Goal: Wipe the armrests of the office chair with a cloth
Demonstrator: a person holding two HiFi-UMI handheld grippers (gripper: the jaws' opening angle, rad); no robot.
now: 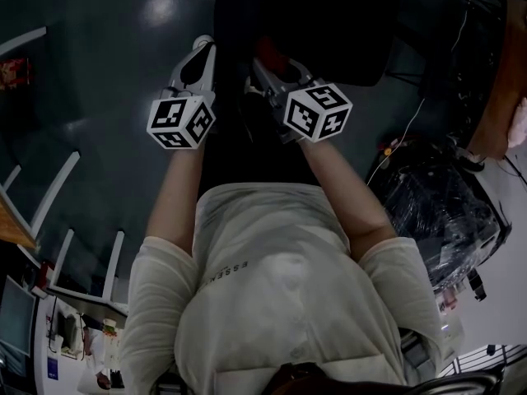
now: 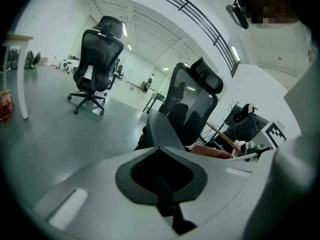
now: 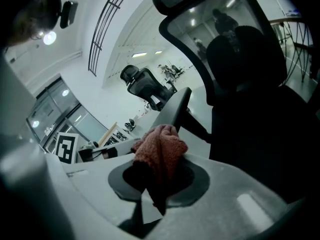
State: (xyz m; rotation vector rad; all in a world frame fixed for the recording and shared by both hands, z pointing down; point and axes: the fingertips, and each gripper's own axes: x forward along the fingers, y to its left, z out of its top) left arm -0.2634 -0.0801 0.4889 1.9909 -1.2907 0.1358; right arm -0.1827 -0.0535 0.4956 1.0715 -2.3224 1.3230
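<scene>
Right gripper view, one cloth (image 3: pixel 159 149), two office chairs (image 3: pixel 250 74) (image 3: pixel 147 88)

Glossy grey floor (image 2: pixel 45 134), white walls (image 2: pixel 50 14) (strip-lit), distant black chair (image 2: pixel 96 59)

**Material and finish findings, chair area**
Reddish-pink knitted cloth (image 3: pixel 161 149): soft, rough, matt pile. Black mesh-backed office chair (image 3: pixel 235 69): semi-sheer matt mesh in a smooth plastic frame. Right tongs (image 3: pixel 156 181) and left tongs (image 2: pixel 162 184): smooth matt grey plastic shells with darker matt collars. Grey floor (image 2: pixel 50 134): smooth, glossy, carrying light reflections. Person's cream shirt (image 1: pixel 272 278): soft matt fabric, lightly creased.
</scene>
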